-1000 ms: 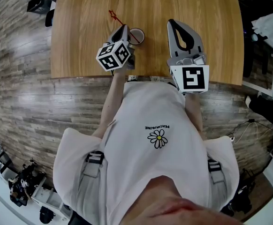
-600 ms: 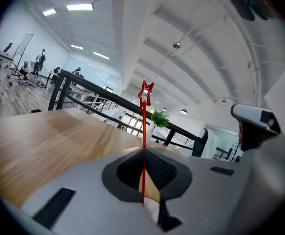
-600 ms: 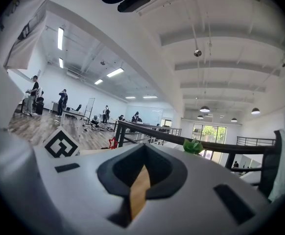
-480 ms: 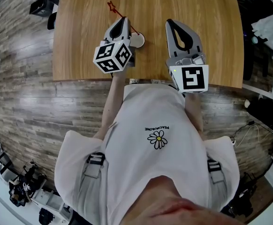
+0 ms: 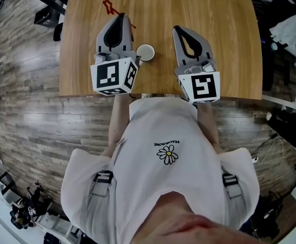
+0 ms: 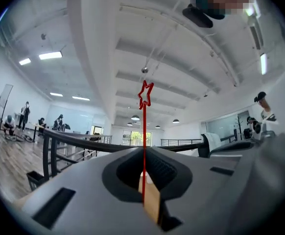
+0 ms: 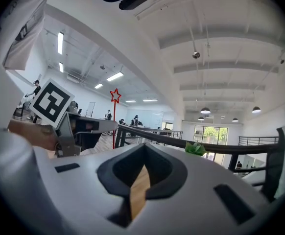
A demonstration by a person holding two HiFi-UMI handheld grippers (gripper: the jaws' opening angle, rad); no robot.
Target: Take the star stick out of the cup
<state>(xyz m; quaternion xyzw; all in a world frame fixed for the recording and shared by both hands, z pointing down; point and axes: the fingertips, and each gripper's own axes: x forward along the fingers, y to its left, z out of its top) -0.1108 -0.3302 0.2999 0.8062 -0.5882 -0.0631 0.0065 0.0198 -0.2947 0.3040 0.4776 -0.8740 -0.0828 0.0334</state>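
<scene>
On the wooden table [image 5: 224,44], near its front edge, a white cup [image 5: 145,52] is seen standing upright between the two grippers. The left gripper [image 5: 120,16] is held just to the left of the cup, and its jaws are pressed together on the thin red shaft of the star stick [image 5: 109,5]. In the left gripper view the shaft is seen pinched at the jaw tips, with the star raised straight out beyond them. From the head view the stick is shown clear of the cup, its star lying beyond and to the left of the left gripper. The right gripper [image 5: 181,30] is held to the right of the cup, apart from it. Its jaws are closed together and nothing is gripped between them.
</scene>
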